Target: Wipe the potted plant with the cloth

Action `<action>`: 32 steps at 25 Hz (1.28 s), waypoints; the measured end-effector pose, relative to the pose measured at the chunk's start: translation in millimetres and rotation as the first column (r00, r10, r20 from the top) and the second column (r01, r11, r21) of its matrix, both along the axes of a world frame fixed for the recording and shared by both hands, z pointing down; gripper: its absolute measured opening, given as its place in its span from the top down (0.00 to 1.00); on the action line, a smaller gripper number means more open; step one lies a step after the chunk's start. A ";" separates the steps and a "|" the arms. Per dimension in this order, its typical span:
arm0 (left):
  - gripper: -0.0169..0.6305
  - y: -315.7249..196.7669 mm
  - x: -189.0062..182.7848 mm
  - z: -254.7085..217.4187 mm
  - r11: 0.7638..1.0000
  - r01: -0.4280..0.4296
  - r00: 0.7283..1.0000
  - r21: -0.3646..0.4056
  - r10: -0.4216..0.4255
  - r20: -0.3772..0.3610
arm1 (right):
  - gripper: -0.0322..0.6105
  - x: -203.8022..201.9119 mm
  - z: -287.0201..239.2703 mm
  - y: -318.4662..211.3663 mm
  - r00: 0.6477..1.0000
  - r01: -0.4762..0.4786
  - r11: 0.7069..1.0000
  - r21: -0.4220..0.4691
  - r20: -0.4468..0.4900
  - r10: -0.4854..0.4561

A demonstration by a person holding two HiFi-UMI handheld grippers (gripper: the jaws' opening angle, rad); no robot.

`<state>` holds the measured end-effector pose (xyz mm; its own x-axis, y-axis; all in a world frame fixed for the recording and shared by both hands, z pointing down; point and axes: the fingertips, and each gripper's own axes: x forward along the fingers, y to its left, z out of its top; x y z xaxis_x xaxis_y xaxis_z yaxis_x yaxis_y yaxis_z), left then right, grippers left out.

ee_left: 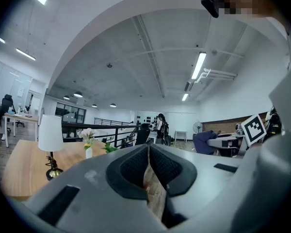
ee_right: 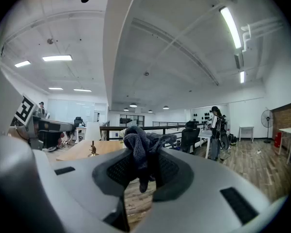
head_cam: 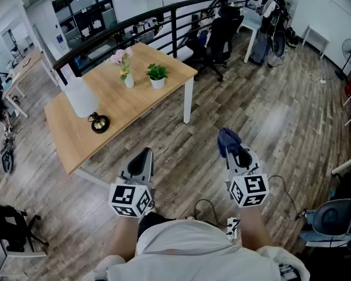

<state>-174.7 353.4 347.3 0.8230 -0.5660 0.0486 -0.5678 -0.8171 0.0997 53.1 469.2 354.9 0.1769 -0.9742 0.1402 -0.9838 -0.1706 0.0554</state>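
Cloth clamped in right tongs; potted plant well ahead.

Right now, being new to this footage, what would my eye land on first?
The right hand-held gripper clamps a dark cloth, low in the head view. Beyond it to the left, a wooden table carries a small potted plant, flowers and a white lamp.

An open-plan office (a railing rims it): wooden desk, swivel chairs, ceiling strip lights.
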 end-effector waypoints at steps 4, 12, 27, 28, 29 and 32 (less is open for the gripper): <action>0.94 4.7 0.5 2.3 1.000 -0.008 1.000 0.000 0.008 0.002 | 0.74 0.0 1.3 3.9 1.000 0.001 1.000 -0.002 -0.008 -0.001; 0.94 10.6 -0.3 6.4 1.000 -0.014 1.000 -0.009 0.014 0.013 | 0.74 -2.7 7.1 7.9 1.000 0.005 1.000 -0.012 -0.006 -0.005; 0.94 3.0 -1.3 20.6 0.999 0.001 0.998 -0.038 0.001 0.066 | 0.73 -1.9 30.2 -4.0 0.994 0.032 0.999 0.020 0.107 -0.034; 0.94 -1.9 0.3 22.8 0.999 0.001 0.998 -0.042 0.002 0.067 | 0.73 -0.1 33.1 -8.2 0.994 0.030 0.999 0.012 0.108 -0.031; 0.94 -8.7 2.7 25.5 0.999 0.002 0.998 -0.050 0.002 0.064 | 0.73 2.1 35.6 -14.0 0.994 0.030 1.000 0.003 0.105 -0.030; 0.94 -33.3 16.1 33.9 0.997 -0.003 0.999 -0.083 0.007 0.043 | 0.73 11.2 41.7 -34.2 0.994 0.033 0.999 -0.027 0.102 -0.030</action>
<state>-158.6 320.1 381.2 0.8219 -0.5544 0.1305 -0.5689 -0.8099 0.1426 64.3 435.0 396.6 0.1298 -0.9745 0.1832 -0.9894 -0.1394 -0.0403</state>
